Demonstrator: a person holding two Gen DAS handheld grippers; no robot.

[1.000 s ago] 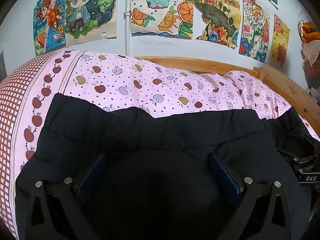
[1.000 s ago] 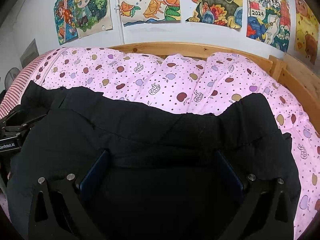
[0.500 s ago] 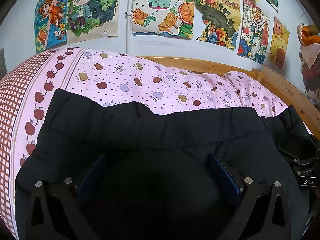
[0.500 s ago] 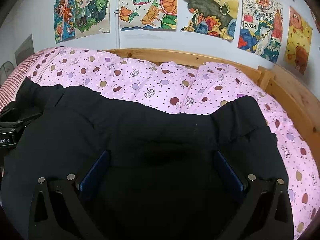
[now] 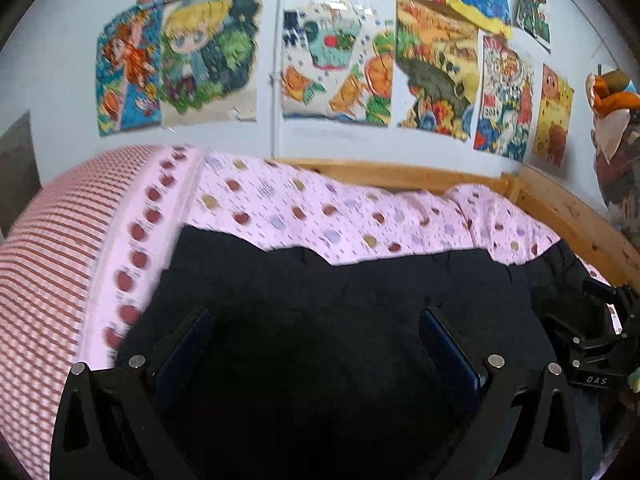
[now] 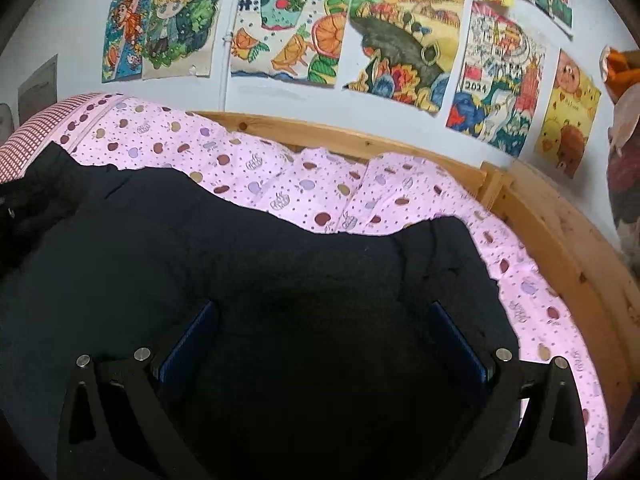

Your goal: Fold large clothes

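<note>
Both grippers, left (image 5: pixel 316 344) and right (image 6: pixel 324 340), spread wide over a black garment (image 6: pixel 240 280) lying on the pink apple-print quilt (image 6: pixel 280 176), wooden bed frame (image 6: pixel 560 248) at three o'clock, drawings (image 6: pixel 404 36) at twelve.

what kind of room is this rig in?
Most likely a child's bedroom. A wooden bed frame carries a pink apple-print quilt, the black garment lies spread on it, and colourful hand-drawn pictures cover the wall behind.
</note>
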